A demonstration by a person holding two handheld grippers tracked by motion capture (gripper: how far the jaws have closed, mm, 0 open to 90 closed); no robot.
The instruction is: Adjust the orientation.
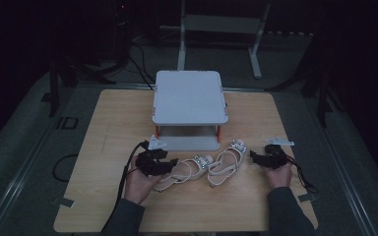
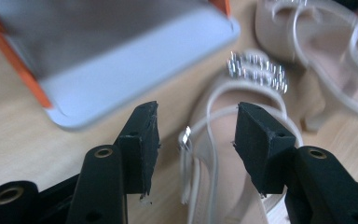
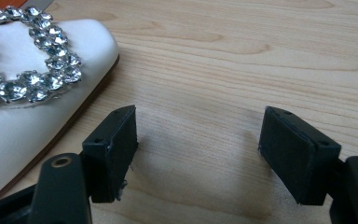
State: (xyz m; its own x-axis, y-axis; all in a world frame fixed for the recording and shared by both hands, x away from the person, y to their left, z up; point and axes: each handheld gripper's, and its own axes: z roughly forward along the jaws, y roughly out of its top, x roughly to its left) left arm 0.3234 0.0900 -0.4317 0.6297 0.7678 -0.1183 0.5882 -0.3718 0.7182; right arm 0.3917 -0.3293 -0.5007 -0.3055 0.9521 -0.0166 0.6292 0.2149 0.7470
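Two cream sandals with rhinestone buckles lie side by side on the wooden table, in front of a white stand. My left gripper (image 1: 170,163) is over the heel end of the left sandal (image 1: 189,168). In the left gripper view it (image 2: 198,147) is open, its jaws standing on either side of the sandal's thin straps (image 2: 209,140) without closing on them. My right gripper (image 1: 255,158) sits just right of the right sandal (image 1: 226,162). In the right gripper view it (image 3: 196,149) is open over bare wood, with the sandal's jewelled toe (image 3: 32,74) at the left.
A white two-tier stand (image 1: 189,96) with orange posts stands mid-table just behind the sandals; its lower shelf (image 2: 130,74) is close to my left jaw. Cables trail from both grippers toward the table's front edge (image 1: 187,230). A metal frame (image 1: 221,24) stands on the dark floor beyond.
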